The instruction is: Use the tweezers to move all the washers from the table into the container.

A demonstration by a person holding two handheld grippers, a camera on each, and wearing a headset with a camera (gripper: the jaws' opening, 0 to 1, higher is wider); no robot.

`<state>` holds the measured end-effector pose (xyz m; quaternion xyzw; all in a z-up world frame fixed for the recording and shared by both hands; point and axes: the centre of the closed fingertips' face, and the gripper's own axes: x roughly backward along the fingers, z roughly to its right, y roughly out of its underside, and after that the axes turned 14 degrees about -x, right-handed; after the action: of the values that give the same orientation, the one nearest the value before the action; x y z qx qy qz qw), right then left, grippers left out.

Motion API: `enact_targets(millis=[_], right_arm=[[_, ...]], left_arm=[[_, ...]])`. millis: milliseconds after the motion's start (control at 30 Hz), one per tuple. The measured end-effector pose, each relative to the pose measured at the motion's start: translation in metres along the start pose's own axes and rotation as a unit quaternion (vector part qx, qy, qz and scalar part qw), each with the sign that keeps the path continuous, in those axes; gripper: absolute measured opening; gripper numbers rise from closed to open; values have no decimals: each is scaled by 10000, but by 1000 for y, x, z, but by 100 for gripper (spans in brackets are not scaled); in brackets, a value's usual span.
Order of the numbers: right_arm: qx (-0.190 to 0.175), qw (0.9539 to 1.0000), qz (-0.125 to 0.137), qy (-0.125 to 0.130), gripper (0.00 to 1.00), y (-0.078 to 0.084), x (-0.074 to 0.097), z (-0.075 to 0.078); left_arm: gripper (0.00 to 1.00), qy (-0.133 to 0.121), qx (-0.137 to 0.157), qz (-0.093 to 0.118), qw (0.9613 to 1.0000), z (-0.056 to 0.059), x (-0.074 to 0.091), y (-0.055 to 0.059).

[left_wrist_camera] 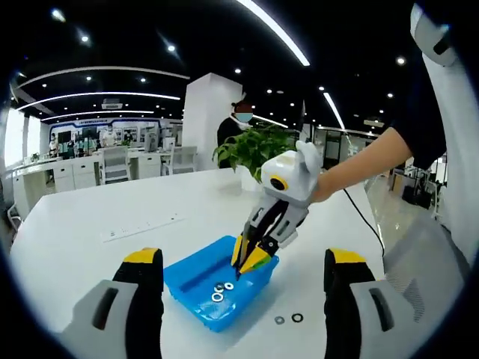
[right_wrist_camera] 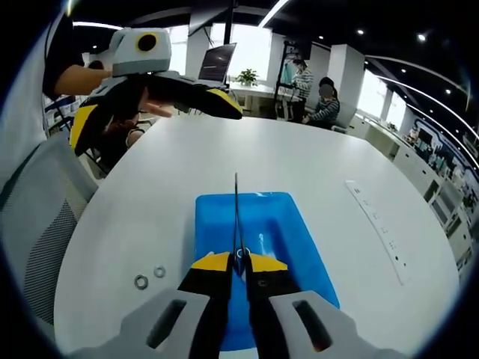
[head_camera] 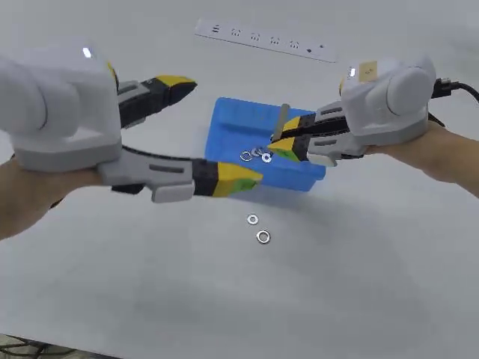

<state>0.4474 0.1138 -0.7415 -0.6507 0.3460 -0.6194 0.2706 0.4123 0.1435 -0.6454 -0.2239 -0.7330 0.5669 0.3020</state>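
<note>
Washers, small flat rings of silver metal, lie in two groups. Two of them [head_camera: 263, 237] rest on the white table [head_camera: 337, 269], just beside the near wall of the blue rectangular plastic container [head_camera: 239, 120], close together but apart. I count at least three more washers [head_camera: 258, 154] clustered on the container's floor, toward that same near wall. The left gripper view gives me the same layout, with a cluster inside the container and a pair outside it.

Right gripper [right_wrist_camera: 239, 263], white-bodied with black, yellow-tipped jaws: the jaws are drawn nearly together and clamped on the slim grey metal tweezers [right_wrist_camera: 236, 217]. The tweezers run forward from between the jaw tips, over the container's interior. In the left gripper view this gripper slants down into the container from above, its tips over the cluster. The tweezers' points are too thin for me to tell whether they are pinched together or carry a washer.

Left gripper [head_camera: 224, 132], of the same build: the jaws are spread wide with nothing between them. In the head view it sits at the container's left side, with one jaw reaching past the container's far left corner and the other lying across its near left corner.

A long white power strip [head_camera: 266, 39] lies flat on the table, well beyond the container's far wall.
</note>
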Motion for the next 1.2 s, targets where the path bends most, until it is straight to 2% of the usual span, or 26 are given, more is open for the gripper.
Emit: enact_targets(millis=[67, 100, 167, 233, 300, 400, 433, 500, 600, 733, 833, 1033, 1167, 1200], right_arm=[[-5, 10000, -10, 8, 8, 0, 1, 0], [2, 10000, -9, 11, 8, 0, 1, 0], [24, 10000, -1, 11, 8, -1, 1, -1], [65, 10000, -2, 9, 8, -2, 1, -2], [111, 9999, -22, 9, 8, -1, 0, -2], [140, 9999, -71, -3, 8, 0, -1, -3], [163, 9998, -88, -17, 8, 1, -1, -4], [186, 9997, -123, -31, 8, 2, -1, -5], [210, 9997, -155, -38, 8, 3, -1, -6], [231, 9996, -149, -35, 8, 2, 0, -7], [237, 9996, -135, -30, 8, 1, 0, -7], [241, 9996, -139, -46, 8, 2, 1, -7], [251, 9996, -126, -53, 8, 1, 3, -8], [254, 9996, -121, -53, 8, 1, 3, -8]], left_arm=[[88, 112, -94, 9, 9999, -4, -12, -1], [85, 285, -237, 0, 9993, -2, -19, 0], [83, 523, -292, 1, 9982, 5, -30, 2], [80, 589, -430, -56, 9973, 8, -37, 4], [74, 772, -492, -63, 9958, 14, -45, 5], [72, 1081, -634, -43, 9921, 23, -55, 3], [71, 1115, -688, -67, 9914, 23, -56, 3], [62, 1230, -903, -157, 9882, 23, -59, 4], [46, 1548, -865, -258, 9838, 25, -59, 4], [38, 1547, -951, -256, 9830, 18, -59, 1], [22, 1760, -1163, -370, 9768, 22, -57, 5], [21, 1891, -1241, -443, 9731, 28, -60, 10], [13, 1949, -1308, -474, 9709, 30, -61, 11], [12, 1906, -1410, -470, 9704, 28, -62, 11]])
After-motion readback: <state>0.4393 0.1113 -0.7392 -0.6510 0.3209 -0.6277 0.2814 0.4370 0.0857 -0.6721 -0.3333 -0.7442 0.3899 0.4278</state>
